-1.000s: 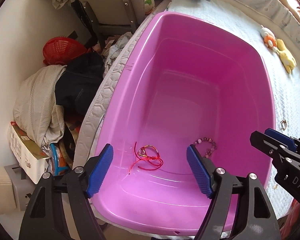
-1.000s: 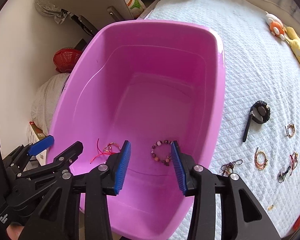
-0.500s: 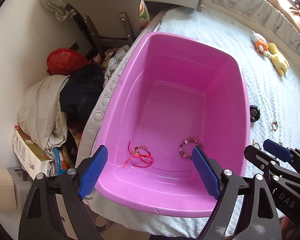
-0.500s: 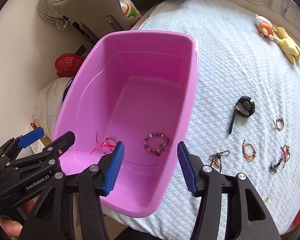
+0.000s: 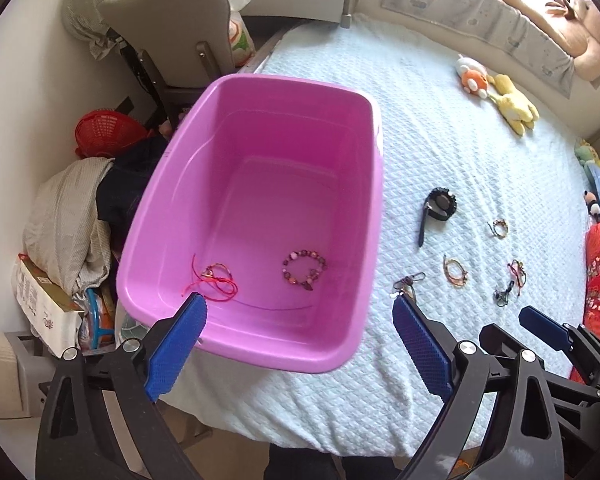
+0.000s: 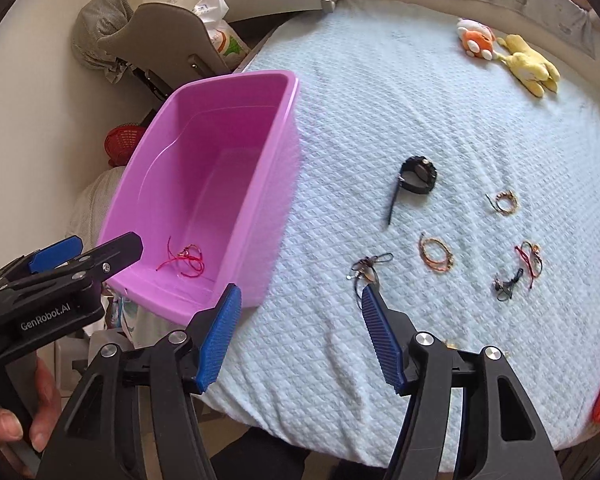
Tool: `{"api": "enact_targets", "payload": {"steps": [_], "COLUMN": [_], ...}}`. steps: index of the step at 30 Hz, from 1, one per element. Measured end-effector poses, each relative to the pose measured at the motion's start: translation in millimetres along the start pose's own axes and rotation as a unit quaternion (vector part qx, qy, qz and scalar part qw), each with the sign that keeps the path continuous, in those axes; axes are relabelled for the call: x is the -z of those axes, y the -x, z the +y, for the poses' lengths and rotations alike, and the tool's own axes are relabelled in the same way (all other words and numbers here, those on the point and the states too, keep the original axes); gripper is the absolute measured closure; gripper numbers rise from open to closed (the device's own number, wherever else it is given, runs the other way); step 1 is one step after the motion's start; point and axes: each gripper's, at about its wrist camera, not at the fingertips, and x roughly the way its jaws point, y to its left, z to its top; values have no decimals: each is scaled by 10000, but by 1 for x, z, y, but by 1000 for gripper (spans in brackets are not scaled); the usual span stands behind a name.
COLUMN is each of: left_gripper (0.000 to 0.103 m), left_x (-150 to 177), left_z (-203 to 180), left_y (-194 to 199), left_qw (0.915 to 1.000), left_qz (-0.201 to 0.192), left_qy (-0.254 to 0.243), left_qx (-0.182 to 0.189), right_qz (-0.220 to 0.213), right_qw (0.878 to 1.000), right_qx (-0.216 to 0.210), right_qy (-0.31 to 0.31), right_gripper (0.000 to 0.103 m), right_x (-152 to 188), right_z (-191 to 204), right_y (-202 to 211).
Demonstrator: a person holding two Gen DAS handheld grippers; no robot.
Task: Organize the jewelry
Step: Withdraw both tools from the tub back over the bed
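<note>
Pink tub (image 5: 374, 184) ahead of left gripper (image 5: 300, 344): holds red cord bracelet (image 5: 214, 282), beaded bracelet (image 5: 305, 270). Both grippers spread, empty. Right gripper (image 6: 300, 336) faces loose bracelets (image 6: 436, 254) on bedspread (image 6: 380, 100).

beaded bracelet (image 5: 305, 270) hidden behind bin wall (image 6: 288, 184) in right view

The left wrist view looks forward and down from beyond the near edge of the quilted pale-blue bed cover (image 5: 440, 152), with the rectangular pink plastic tub (image 5: 372, 184) filling the centre-left of the frame and seen into from above. The right wrist view stands further right, so the same tub (image 6: 288, 168) slides to the left and the black wristwatch (image 6: 418, 176) sits centre-right. Both views share tub, watch (image 5: 440, 206) and the yellow plush toy (image 5: 516, 104) at upper right (image 6: 530, 66).
</note>
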Motion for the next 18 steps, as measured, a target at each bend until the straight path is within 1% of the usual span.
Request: {"api": "enact_targets", "payload": {"steps": [6,12,18], "left_gripper": [9,9,8], "left_x": [35,79,116], "left_z": [-58,-119,-166], "left_y": [9,11,11], "left_qw": [9993,9990,9985], "left_qz": [101,230,216], "left_qy": [-86,-288,-498], "left_qx": [352,265,120], "right_qz": [-71,-25,-57], "right_qw": [9990,9969,9954], "right_qx": [225,320,396], "right_qy": [-372,-719,-874], "right_gripper": [41,41,41], "right_x": [56,108,143], "right_z": [-78,-149,-206], "right_y": [34,52,59]}}
